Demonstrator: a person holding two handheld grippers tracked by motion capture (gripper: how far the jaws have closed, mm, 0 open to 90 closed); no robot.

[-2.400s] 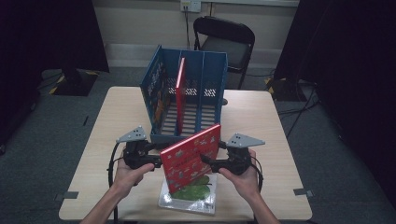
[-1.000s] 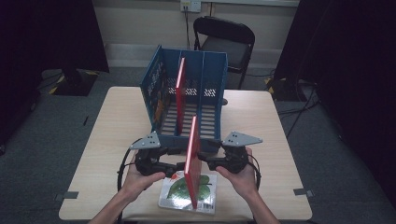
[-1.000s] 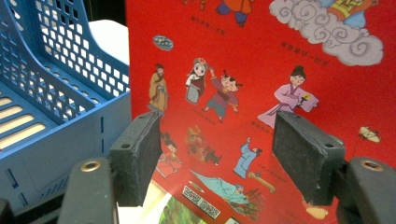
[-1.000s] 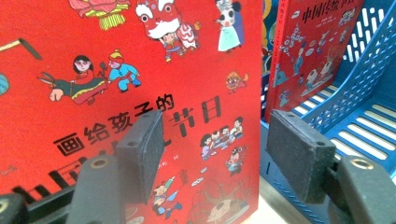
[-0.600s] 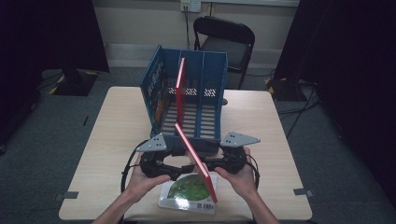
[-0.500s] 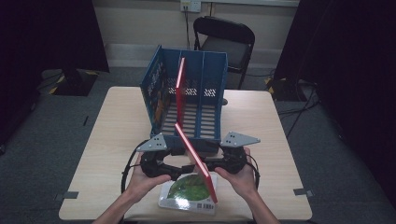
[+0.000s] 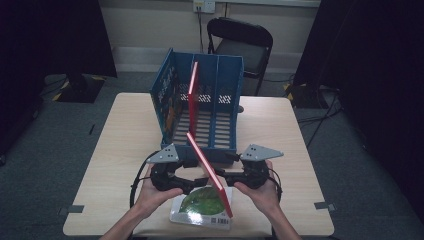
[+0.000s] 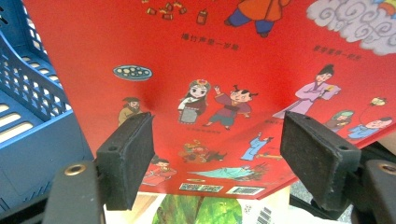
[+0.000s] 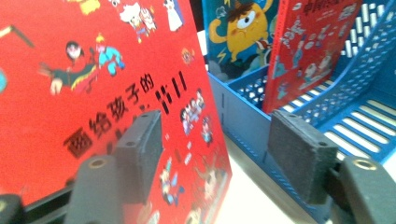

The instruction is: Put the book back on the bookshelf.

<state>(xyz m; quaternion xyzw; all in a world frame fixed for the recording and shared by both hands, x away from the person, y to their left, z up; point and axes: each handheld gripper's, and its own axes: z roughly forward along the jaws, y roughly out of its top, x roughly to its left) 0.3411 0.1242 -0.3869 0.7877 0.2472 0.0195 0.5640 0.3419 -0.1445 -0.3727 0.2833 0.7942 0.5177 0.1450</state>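
— What's nearest the person's edge of the table [image 7: 125, 150]?

— A book with a green cover [image 7: 200, 202] lies flat there, barcode facing up. Above it, a thin red book [image 7: 207, 172] stands on its edge, slanting from near the green book up toward the rack, between the two claws.

— And the claws themselves?

— The left claw [image 7: 194, 180] comes in from the left, held in the left hand [image 7: 155, 192]. Its jaws have just been opening and now stand wide apart. In the left gripper view the red book's cartoon cover spreads behind both pads, not pinched between them. The right claw [image 7: 221, 176], in the right hand [image 7: 260, 192], faces the book's other cover. Its jaws are parted too. In the right gripper view one pad sits in front of the cover with the large yellow lettering and the other hangs in front of the rack, so the gap is far wider than the book. Whether either claw's tips touch a cover, I cannot tell.

— So neither is clamped on it?

— No, both are open.

— What's behind?

— A blue plastic rack [image 7: 227, 100] with slotted floors and upright dividers, just beyond the claws. Another red book [image 7: 192, 90] stands upright in it, and a book with a yellow monster on its cover [image 9: 236, 28] stands in the slot next to it.

— And past the table?

— A dark folding chair [image 7: 245, 42] by the wall.
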